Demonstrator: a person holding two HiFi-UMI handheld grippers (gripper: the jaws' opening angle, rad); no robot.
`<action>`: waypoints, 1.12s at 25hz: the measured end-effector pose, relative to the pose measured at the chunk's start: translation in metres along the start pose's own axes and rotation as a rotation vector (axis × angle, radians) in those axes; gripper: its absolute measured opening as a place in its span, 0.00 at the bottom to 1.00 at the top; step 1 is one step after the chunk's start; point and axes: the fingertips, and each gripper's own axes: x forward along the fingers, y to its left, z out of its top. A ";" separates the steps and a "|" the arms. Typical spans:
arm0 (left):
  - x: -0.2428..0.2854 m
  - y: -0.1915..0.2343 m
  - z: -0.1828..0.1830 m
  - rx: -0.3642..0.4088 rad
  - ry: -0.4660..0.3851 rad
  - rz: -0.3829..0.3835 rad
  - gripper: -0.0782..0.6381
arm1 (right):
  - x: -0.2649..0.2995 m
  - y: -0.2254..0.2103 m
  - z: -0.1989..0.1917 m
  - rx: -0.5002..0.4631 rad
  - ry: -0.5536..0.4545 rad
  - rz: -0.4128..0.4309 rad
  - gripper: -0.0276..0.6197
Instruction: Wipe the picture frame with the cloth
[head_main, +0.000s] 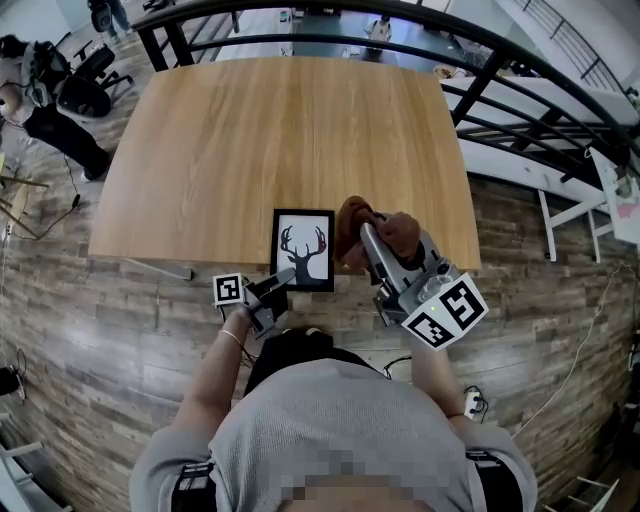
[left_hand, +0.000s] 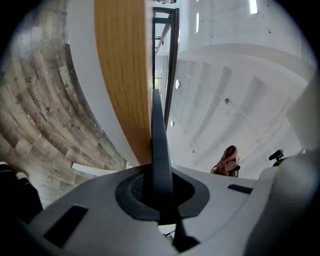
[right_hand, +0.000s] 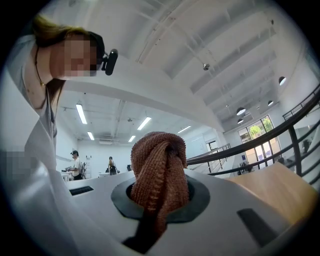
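A black picture frame (head_main: 303, 250) with a deer silhouette hangs over the front edge of the wooden table (head_main: 280, 140). My left gripper (head_main: 279, 284) is shut on its lower left edge. In the left gripper view the frame (left_hand: 159, 145) shows edge-on as a thin dark blade between the jaws of the left gripper (left_hand: 160, 192). My right gripper (head_main: 366, 236) is shut on a bunched brown cloth (head_main: 380, 228), just right of the frame's top corner. The right gripper view shows the knitted cloth (right_hand: 160, 170) bulging out of the right gripper (right_hand: 159, 197). The cloth (left_hand: 228, 161) also appears in the left gripper view.
A black railing (head_main: 480, 60) runs behind and to the right of the table. Wood-pattern floor (head_main: 120, 330) lies around the table's front. A seated person and chairs (head_main: 55, 85) are at the far left. White furniture (head_main: 575, 210) stands at the right.
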 end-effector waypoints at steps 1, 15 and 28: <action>0.000 0.001 0.001 -0.012 -0.001 -0.006 0.13 | -0.001 0.000 0.000 0.018 -0.006 0.005 0.11; 0.013 -0.019 -0.006 0.013 0.099 -0.102 0.43 | 0.003 0.004 -0.010 0.065 0.009 0.008 0.11; -0.034 -0.013 -0.013 0.043 0.016 -0.113 0.45 | 0.001 0.009 -0.008 0.077 -0.001 0.037 0.11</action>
